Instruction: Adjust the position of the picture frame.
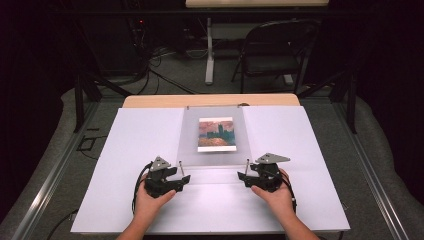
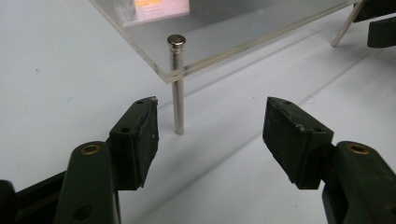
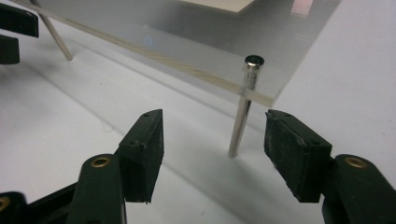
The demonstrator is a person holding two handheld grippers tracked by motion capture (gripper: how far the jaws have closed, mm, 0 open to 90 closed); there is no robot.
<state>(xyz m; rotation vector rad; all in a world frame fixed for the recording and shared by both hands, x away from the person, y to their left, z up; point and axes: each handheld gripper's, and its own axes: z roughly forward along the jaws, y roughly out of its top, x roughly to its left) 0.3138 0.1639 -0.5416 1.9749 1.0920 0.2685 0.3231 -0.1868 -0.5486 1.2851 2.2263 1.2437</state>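
Both grippers open at the near corner pins of a clear acrylic sheet

The left gripper (image 2: 210, 140) stands wide open, empty, just short of the near-left metal pin (image 2: 177, 84); the right gripper (image 3: 215, 154) gapes likewise, gripping nothing, at the near-right metal pin (image 3: 243, 107). The acrylic sheet (image 1: 215, 155) sits mid-table over a painting print (image 1: 216, 134).
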